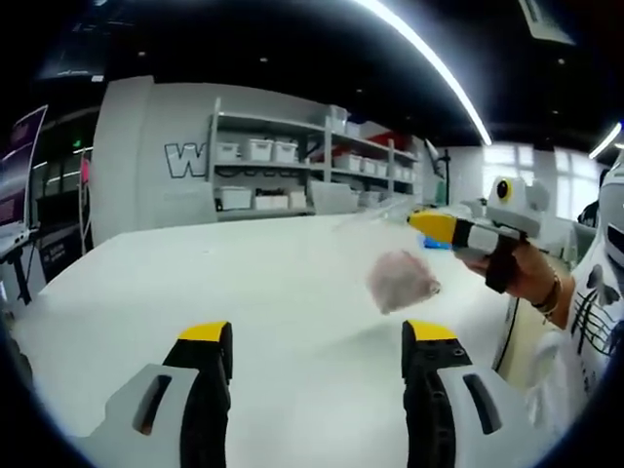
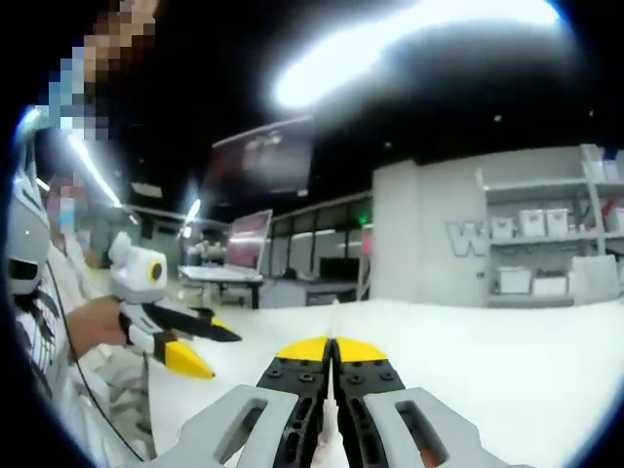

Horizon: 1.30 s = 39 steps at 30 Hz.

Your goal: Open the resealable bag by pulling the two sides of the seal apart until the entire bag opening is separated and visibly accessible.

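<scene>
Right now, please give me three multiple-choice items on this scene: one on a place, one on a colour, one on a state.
1. Where is the bag?
A. flat on the table
B. hanging from the right gripper
C. on the floor

2. What colour are the jaw tips?
A. red
B. yellow
C. green

3. The left gripper is:
A. open
B. shut on the bag
C. shut on nothing

Key: 1 B, the bag hangs above the table; 2 B, both views show yellow tips; 3 A, a wide gap parts its jaws.

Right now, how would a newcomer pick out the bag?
Above the big white table, near its right side, the right gripper holds up a clear plastic bag. It is see-through, with a pinkish lump hanging inside.
</scene>
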Tool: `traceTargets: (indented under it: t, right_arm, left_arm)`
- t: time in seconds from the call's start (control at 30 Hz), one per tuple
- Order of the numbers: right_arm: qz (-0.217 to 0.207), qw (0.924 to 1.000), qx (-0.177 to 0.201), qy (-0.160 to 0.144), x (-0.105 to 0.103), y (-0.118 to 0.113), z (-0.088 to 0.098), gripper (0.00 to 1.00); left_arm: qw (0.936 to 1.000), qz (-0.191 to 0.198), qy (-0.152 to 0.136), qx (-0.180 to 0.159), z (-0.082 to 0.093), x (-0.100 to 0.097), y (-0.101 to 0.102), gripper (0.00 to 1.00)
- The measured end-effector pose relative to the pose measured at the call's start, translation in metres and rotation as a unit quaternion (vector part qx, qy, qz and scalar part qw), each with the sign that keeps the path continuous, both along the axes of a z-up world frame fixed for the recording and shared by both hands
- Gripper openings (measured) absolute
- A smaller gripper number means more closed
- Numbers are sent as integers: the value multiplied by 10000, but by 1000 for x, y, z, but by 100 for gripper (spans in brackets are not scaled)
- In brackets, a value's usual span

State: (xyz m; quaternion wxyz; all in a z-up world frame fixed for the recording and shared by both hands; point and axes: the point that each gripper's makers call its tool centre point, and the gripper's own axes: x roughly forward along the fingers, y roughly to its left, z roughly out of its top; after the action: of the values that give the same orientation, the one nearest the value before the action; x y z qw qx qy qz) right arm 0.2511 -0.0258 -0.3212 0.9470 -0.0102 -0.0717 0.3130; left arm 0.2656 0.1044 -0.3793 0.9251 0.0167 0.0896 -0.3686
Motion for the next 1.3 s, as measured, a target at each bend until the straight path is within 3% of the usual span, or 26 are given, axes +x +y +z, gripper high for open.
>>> traceTargets:
  t: [0.33, 0.9, 1.3]
  right_arm:
    - [423, 9986, -179, 260, -5, 19, -23, 0]
    - [1175, 9901, -448, 627, -17, 71, -55, 0]
    - [1408, 9820, -796, 975, -23, 81, -81, 0]
  left_arm:
    - [9998, -179, -87, 43, -3, -7, -3, 66]
    - [9989, -310, -352, 30, -2, -14, 5, 61]
    - [9989, -289, -331, 132, -12, -16, 14, 57]
